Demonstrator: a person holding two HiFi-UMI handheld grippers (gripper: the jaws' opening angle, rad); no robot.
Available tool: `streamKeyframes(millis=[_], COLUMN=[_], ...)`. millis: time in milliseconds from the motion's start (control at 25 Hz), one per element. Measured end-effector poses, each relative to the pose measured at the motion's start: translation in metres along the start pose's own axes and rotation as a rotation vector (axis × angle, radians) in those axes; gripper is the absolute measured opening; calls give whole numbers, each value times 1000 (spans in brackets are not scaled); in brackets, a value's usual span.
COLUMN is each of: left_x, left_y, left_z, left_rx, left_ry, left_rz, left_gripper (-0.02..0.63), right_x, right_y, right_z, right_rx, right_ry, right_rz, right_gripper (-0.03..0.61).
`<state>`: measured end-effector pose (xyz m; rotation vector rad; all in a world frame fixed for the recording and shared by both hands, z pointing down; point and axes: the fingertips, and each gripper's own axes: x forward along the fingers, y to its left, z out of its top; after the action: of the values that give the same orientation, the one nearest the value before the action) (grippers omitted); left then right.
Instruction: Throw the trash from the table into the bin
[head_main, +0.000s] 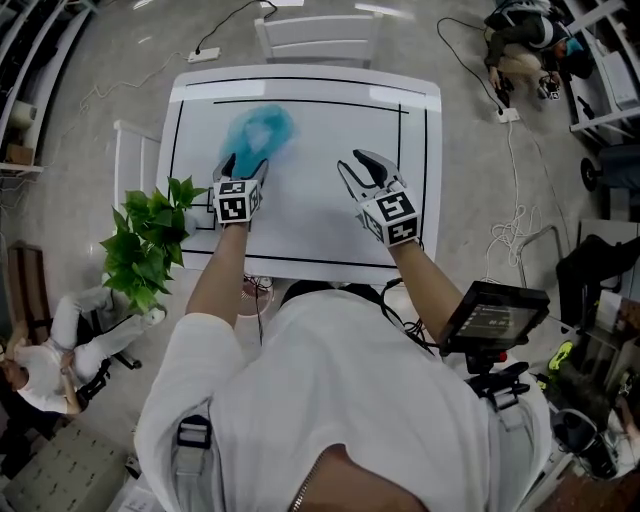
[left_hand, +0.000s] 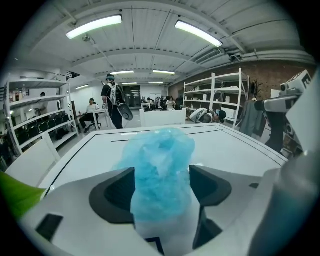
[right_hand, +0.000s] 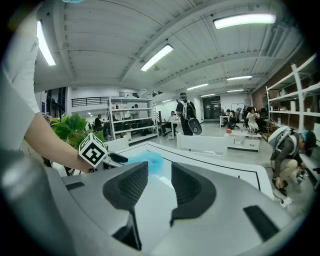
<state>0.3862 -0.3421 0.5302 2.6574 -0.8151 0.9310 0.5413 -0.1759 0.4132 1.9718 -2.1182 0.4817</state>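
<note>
Left tool (left_hand: 161, 176) gapes wide — blue bag (left_hand: 159, 157) between its jaws, ungripped; right tool (right_hand: 159, 172) part-open, empty.

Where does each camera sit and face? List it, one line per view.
Head view: on the person's head, steeply down at the table and blue bag; shows both forearms, left gripper, right gripper.
Left gripper view: on that gripper, along its open jaws, the bag between them.
Right gripper view: on that gripper, along its open, empty jaws; shows the left forearm.
Shared: all three show the bag.
</note>
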Motion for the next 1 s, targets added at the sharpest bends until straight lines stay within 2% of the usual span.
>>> streamKeyframes(millis=[80,120,400,440,640,1000], left_x=[3,4,5,4,-2,-58], left_y=[2,2,2,2,-8,-33], left_z=[-4,-6,-12,-12,-2,27], left_rx=[-9,-12,-16,-20,-31,-39], left_ry=[20,28,45,43,1,-172], left_rz=[0,-3,-36,-41,-66,-54], left_gripper=[342,318,63,43,18,15], right_x=[2,3,9,9,1,-27], right_y=[-1,-1,1,2,2,21], right_z=[1,1,0,0,-1,0], right_rx=[0,-1,-3,-3,1,-14], right_ry=[2,3,13,15,20,-14], right_rz=[-2,-4,-17,-17,-28,-4], right_gripper=[152,152,152,152,152,152])
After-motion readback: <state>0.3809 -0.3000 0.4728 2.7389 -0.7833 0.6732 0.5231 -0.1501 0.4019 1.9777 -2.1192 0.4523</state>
